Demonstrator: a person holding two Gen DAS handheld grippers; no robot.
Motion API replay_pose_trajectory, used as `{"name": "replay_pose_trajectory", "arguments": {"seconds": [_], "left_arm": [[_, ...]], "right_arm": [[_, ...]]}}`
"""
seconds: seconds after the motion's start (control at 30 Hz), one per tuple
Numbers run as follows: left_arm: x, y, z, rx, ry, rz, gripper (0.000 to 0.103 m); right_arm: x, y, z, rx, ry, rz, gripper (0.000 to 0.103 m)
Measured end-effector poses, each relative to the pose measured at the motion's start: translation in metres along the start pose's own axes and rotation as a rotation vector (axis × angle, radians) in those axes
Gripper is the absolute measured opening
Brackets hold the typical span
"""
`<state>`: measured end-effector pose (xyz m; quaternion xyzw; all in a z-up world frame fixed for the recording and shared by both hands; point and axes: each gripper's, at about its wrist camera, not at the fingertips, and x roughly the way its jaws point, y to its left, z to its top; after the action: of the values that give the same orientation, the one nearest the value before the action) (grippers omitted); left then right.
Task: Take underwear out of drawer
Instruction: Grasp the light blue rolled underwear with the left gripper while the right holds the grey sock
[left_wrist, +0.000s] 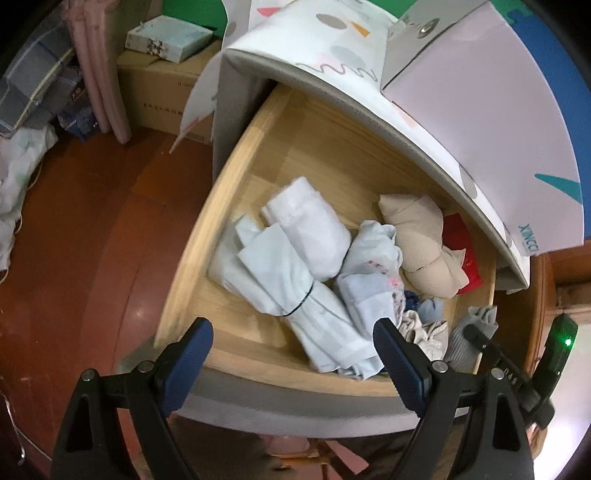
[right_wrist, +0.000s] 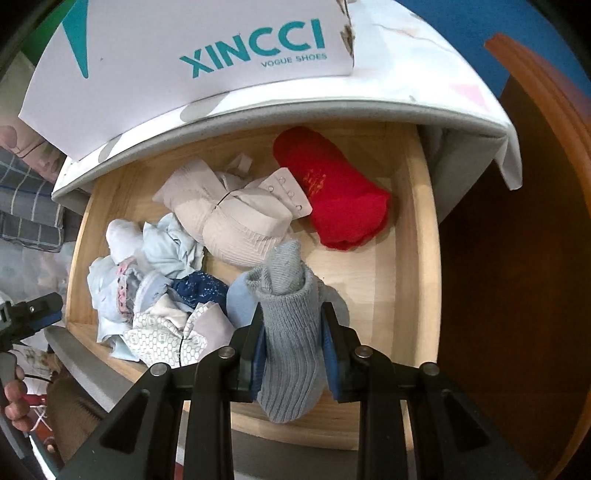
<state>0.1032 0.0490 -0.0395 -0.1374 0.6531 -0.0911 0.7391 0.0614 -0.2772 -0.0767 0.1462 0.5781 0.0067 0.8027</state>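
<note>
A grey ribbed sock roll sits clamped between the jaws of the right gripper, both blue pads pressed into its sides, over the front part of the open wooden drawer. Its cuff is folded over a second grey piece that pokes out of the top. In the left wrist view the same roll shows at the drawer's right front corner, partly covered by the black gripper.

Behind it lie a beige bundle with a hook-and-eye strap across it, touching a red roll with small gold marks too fine to read. To the left is a heap: pale blue cloth, a dark blue patterned piece, a white piece with a honeycomb print, and a pink-trimmed item whose shape is hard to make out. In the left wrist view a long pale blue roll tied with a dark band lies beside a white roll; both are blurred.

The left gripper hangs above the drawer's front edge with its jaws wide apart and nothing between them. A hand is cut off at the right wrist view's left edge.

On top of the chest, over a patterned cover, stands a white box printed "XINCCI VOGUE SHOES" in teal; the left view shows only part of that word, sideways. Beyond the chest are a brown carton whose printing is illegible and a pale box on it. The floor is reddish brown.
</note>
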Motion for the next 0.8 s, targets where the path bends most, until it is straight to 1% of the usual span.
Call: {"name": "replay_pose_trajectory", "arguments": {"seconds": [0.03, 0.1, 0.17, 0.2, 0.23, 0.27, 0.3, 0.43, 0.5, 0.6, 0.67, 0.73, 0.8], "left_arm": [[0.002, -0.002, 0.001, -0.007, 0.007, 0.006, 0.09], [0.006, -0.003, 0.004, -0.032, 0.017, 0.012, 0.09], [0.012, -0.002, 0.007, -0.072, 0.039, 0.001, 0.087], [0.016, -0.001, 0.008, -0.103, 0.051, -0.009, 0.083], [0.019, 0.002, 0.009, -0.136, 0.066, -0.014, 0.076], [0.023, 0.004, 0.01, -0.164, 0.08, -0.019, 0.073], [0.024, 0.003, 0.011, -0.177, 0.076, 0.006, 0.072], [0.027, 0.002, 0.014, -0.206, 0.069, 0.035, 0.072], [0.029, -0.001, 0.014, -0.212, 0.07, 0.045, 0.07], [0.032, -0.007, 0.012, -0.196, 0.062, 0.072, 0.069], [0.034, -0.009, 0.011, -0.205, 0.045, 0.105, 0.065], [0.035, -0.007, 0.011, -0.22, 0.033, 0.134, 0.058], [0.036, -0.009, 0.009, -0.227, 0.025, 0.153, 0.057]], "right_arm": [[0.003, 0.001, 0.001, 0.004, 0.002, 0.007, 0.024], [-0.007, -0.004, 0.001, 0.013, 0.006, 0.016, 0.025], [-0.01, -0.006, 0.0, 0.022, 0.009, 0.028, 0.025], [-0.009, -0.008, 0.0, 0.028, 0.009, 0.033, 0.025], [-0.009, -0.009, -0.001, 0.034, 0.007, 0.038, 0.026], [-0.008, -0.009, -0.001, 0.04, 0.008, 0.045, 0.026], [-0.007, -0.01, -0.001, 0.046, 0.009, 0.051, 0.026], [-0.006, -0.01, -0.001, 0.054, 0.011, 0.061, 0.026], [-0.006, -0.009, -0.001, 0.05, 0.012, 0.061, 0.027], [-0.006, -0.01, -0.001, 0.052, 0.013, 0.067, 0.027], [-0.007, -0.011, -0.001, 0.056, 0.014, 0.072, 0.027], [-0.007, -0.012, -0.001, 0.061, 0.015, 0.075, 0.027], [-0.007, -0.013, -0.001, 0.065, 0.015, 0.079, 0.028]]}}
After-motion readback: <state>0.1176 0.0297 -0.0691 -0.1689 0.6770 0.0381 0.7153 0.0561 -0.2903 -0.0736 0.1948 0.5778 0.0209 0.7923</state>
